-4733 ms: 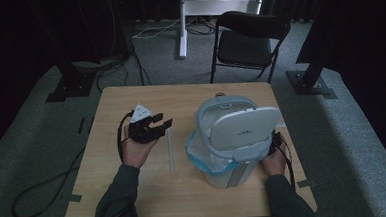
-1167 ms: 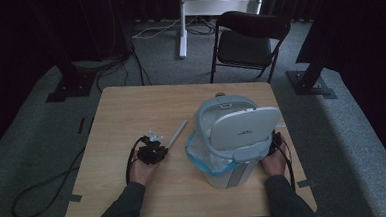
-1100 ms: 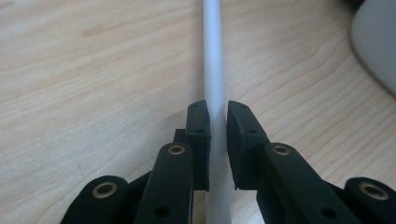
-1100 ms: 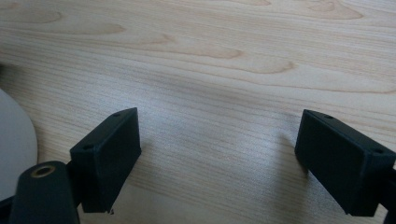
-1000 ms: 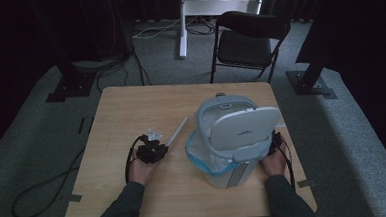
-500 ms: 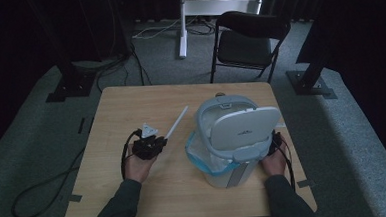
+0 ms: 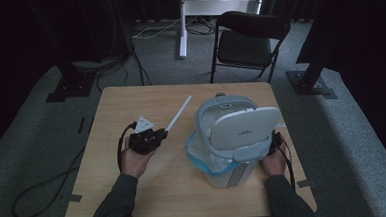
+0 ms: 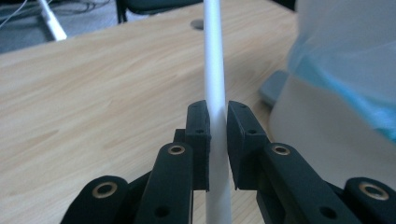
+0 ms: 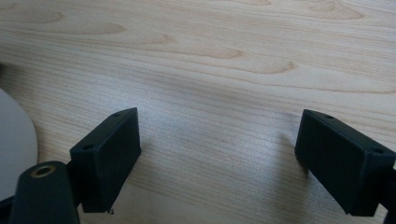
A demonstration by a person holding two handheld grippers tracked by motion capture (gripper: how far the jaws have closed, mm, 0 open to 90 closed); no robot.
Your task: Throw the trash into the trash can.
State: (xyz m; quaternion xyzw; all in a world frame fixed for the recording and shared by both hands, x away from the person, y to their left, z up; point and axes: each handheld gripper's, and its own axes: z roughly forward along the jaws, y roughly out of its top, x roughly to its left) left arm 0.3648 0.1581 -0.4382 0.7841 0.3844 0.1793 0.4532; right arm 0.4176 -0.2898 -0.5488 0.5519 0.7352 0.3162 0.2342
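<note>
The left gripper (image 8: 215, 135) had its fingers (image 8: 198, 135) pinched tight around a slim white rod (image 8: 214, 70), which ran out past the fingertips above the wooden table (image 8: 93, 93). In the high view the rod (image 7: 178, 113) slanted away from that gripper (image 7: 158, 136) towards the far edge, just beside a grey lidded bin (image 7: 235, 136) lined with a blue bag. The right gripper (image 9: 224, 154) sat low over bare tabletop with its fingers (image 9: 112, 149) spread wide and holding nothing, the bin's pale base just off one fingertip.
</note>
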